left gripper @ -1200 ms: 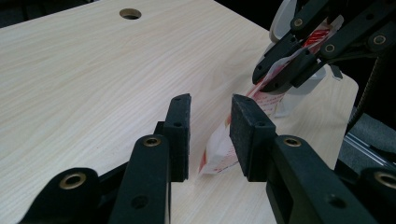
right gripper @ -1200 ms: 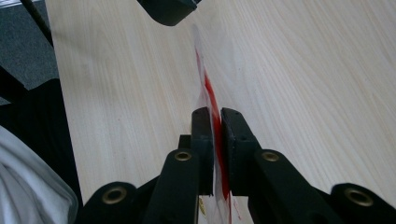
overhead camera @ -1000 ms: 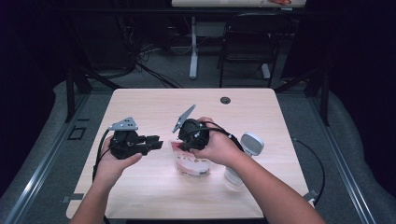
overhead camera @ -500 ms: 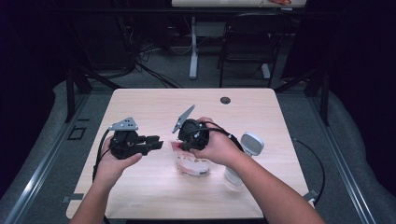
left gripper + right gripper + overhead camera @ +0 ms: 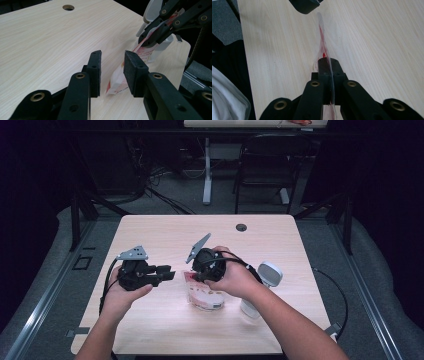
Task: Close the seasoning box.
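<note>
Over the wooden table (image 5: 150,330), in the high view, the right gripper (image 5: 202,270) pinches the top edge of a clear plastic packet (image 5: 202,295) with red print, which hangs down to the tabletop near the middle. The left gripper (image 5: 162,272) hovers just beside it, pointed toward it, probably so a second grip can be taken. A white scanner-like device (image 5: 267,275) stands by the right forearm.

From the left gripper view, the left gripper's (image 5: 112,71) jaws stand parted, empty, framing the packet's (image 5: 117,83) lower corner.

Through the right gripper view, the right gripper (image 5: 329,68) is clamped flat on the packet's (image 5: 322,41) edge, holding the film taut and edge-on.
</note>
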Tool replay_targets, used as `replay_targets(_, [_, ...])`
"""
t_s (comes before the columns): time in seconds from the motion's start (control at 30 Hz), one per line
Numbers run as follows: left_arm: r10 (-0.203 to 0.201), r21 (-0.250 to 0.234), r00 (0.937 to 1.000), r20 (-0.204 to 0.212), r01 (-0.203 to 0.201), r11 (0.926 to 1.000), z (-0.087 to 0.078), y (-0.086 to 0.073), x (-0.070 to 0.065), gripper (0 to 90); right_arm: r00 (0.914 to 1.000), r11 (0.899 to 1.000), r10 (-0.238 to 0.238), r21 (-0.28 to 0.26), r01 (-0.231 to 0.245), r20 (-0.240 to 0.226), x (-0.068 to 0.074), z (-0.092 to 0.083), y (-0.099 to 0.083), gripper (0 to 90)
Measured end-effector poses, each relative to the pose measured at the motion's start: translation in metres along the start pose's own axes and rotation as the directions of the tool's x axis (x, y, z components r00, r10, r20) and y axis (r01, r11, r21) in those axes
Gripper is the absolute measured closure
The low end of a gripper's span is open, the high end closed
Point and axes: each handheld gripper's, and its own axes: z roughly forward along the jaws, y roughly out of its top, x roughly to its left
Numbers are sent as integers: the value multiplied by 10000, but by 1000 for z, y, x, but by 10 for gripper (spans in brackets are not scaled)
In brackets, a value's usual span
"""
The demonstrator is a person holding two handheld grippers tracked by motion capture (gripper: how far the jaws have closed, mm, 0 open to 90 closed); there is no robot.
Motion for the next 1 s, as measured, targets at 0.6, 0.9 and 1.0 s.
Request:
replay_targets(0.6, [258,89,9992,313,-261,9996,7,0,-3,624,9996,9985,115,-527,-129,-254,0,-15,-5,900])
replay_targets(0.9, [468,44,9969,635,-472,9989,10,-1,-4,594,9996,9981,26,-608,-44,-290,1,-23,-8,900])
replay_targets(1.0, [671,17,9953,705,-674,9977,12,-1,-5,586,9995,9980,-30,-628,11,-303,2,-25,-9,900])
